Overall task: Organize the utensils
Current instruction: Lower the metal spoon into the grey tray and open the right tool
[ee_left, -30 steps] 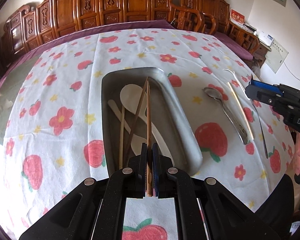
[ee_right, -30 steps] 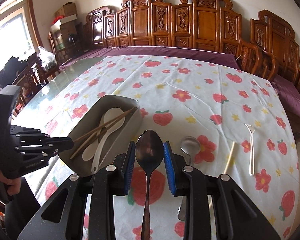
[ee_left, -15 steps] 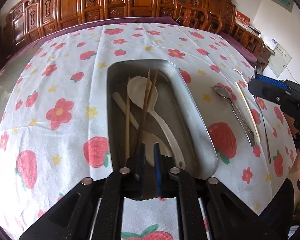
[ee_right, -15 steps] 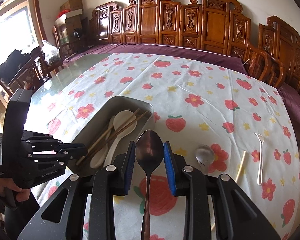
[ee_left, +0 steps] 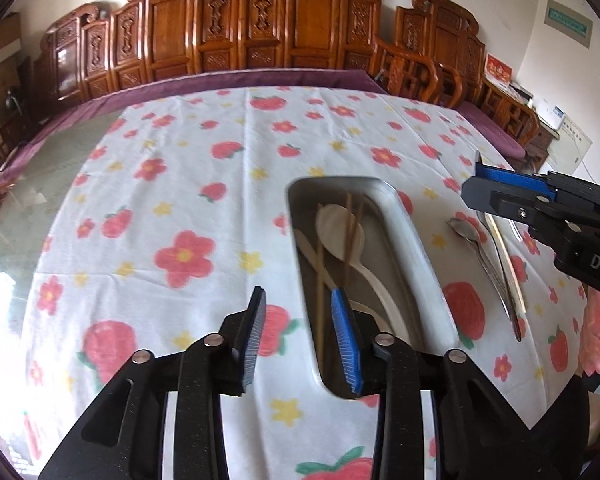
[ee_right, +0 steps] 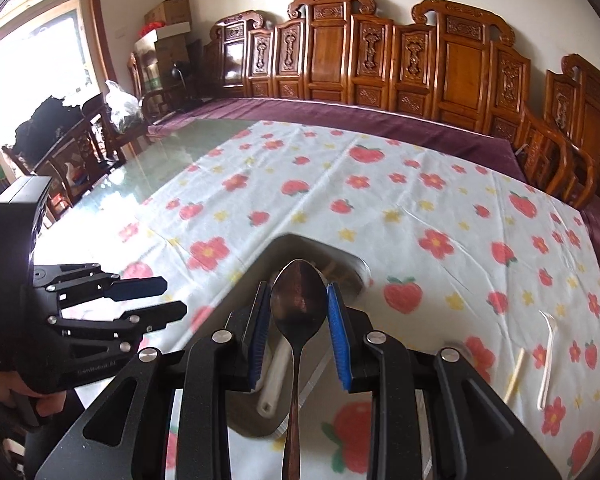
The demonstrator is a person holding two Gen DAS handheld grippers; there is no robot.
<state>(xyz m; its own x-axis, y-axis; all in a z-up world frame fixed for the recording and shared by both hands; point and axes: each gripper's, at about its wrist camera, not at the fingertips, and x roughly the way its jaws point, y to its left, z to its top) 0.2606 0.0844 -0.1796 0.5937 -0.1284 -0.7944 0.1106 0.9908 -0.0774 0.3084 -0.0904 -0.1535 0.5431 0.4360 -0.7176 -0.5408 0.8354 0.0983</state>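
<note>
Left gripper (ee_left: 298, 336): jaws spread apart with nothing between them, poised above the near left edge of the metal tray (ee_left: 428, 276); in the right wrist view it shows at the left edge, held in a hand.
Right gripper (ee_right: 299, 336): blue pads on either side of a metal spoon (ee_right: 298, 300), the bowl pointing forward between them and the handle running back under the camera; whether the pads actually press on the spoon cannot be told.
Metal tray: an oblong steel dish lying on the bench (ee_left: 172, 184), lengthwise away from the left camera; in the right wrist view its far corner shows just past the held spoon.
Tray contents: a white ladle-shaped spoon (ee_left: 342, 228), a second pale utensil beside it, and wooden chopsticks (ee_left: 350, 236) lying lengthwise over the white spoon.
Loose utensils: a second metal spoon (ee_left: 466, 230) and a pale stick (ee_left: 504, 264) lie on the cloth to the right of the tray; a white plastic fork (ee_right: 548, 356) lies farther right again.
Bench: covered with a white cloth printed with strawberries and red flowers, over a purple underlay.
Backdrop: a row of carved wooden chairs (ee_left: 300, 32) lines the wall beyond the bench.
</note>
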